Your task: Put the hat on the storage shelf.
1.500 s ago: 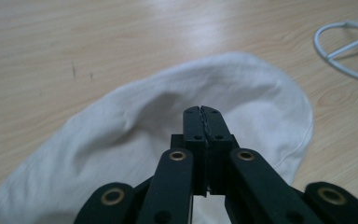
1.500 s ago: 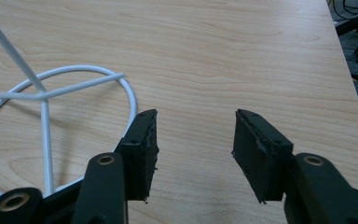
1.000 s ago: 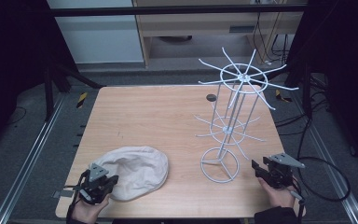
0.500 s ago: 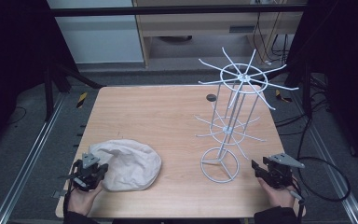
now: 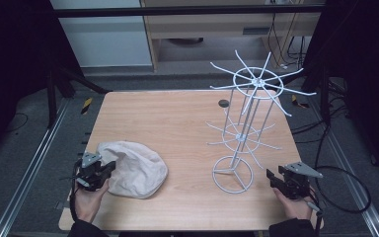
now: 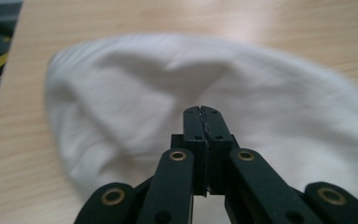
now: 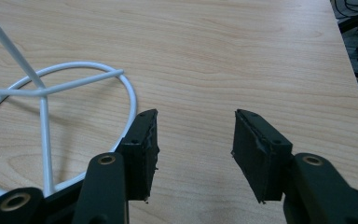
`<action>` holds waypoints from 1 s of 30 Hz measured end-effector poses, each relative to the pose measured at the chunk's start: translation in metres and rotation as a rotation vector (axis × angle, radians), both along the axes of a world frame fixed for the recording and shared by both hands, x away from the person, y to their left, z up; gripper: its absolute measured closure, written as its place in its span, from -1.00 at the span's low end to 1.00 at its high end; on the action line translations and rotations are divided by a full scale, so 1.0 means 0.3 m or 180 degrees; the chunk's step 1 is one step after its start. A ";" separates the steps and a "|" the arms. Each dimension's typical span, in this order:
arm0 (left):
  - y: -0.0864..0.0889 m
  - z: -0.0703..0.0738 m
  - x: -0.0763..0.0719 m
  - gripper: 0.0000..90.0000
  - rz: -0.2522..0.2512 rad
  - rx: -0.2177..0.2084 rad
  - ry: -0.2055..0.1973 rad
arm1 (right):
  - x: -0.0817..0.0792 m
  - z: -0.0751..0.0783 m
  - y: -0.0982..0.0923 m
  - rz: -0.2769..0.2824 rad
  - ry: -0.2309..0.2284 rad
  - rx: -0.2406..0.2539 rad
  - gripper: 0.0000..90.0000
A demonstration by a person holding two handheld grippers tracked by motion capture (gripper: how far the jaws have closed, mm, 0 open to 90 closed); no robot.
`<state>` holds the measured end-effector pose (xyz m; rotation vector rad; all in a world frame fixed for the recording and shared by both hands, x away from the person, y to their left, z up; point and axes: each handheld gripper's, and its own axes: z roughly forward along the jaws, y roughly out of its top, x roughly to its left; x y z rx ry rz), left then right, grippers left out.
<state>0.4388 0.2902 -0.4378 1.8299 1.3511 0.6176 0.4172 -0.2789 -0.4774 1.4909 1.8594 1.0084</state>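
A white knitted cap point(image 5: 137, 170) lies crumpled at the table's front left. My left gripper point(image 5: 109, 168) is at the cap's left edge, jaws pressed together on a pinch of its fabric. In the left gripper view the shut jaws point(image 6: 204, 110) stand in front of the cap's point(image 6: 140, 88) bulging cloth. A white wire rack point(image 5: 246, 123) with spoke arms on two tiers stands at the right. My right gripper point(image 5: 272, 178) rests just right of its ring base, open, with bare wood between the jaws point(image 7: 196, 135). The rack's base ring point(image 7: 42, 91) is at their left.
The wooden table point(image 5: 177, 118) has a small dark round spot point(image 5: 223, 103) near its far edge behind the rack. Metal rails point(image 5: 34, 163) run along both sides on the floor. Cables point(image 5: 345, 182) trail off to the right.
My left gripper has drawn back to the left and slightly up, and the cap has slid left with it. The right gripper has kept still.
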 end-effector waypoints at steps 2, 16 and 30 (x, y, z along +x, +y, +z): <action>-0.051 0.033 -0.001 1.00 -0.0130 -0.0025 -0.0101 | 0.001 -0.001 0.001 0.0008 0.0004 -0.0001 0.11; -0.379 0.002 0.148 1.00 -0.0476 0.0225 0.0115 | -0.001 0.001 -0.004 0.0009 -0.0009 0.0020 0.12; -0.379 -0.049 0.087 1.00 -0.0684 0.0349 0.0367 | -0.001 0.001 -0.004 0.0009 -0.0004 0.0019 0.12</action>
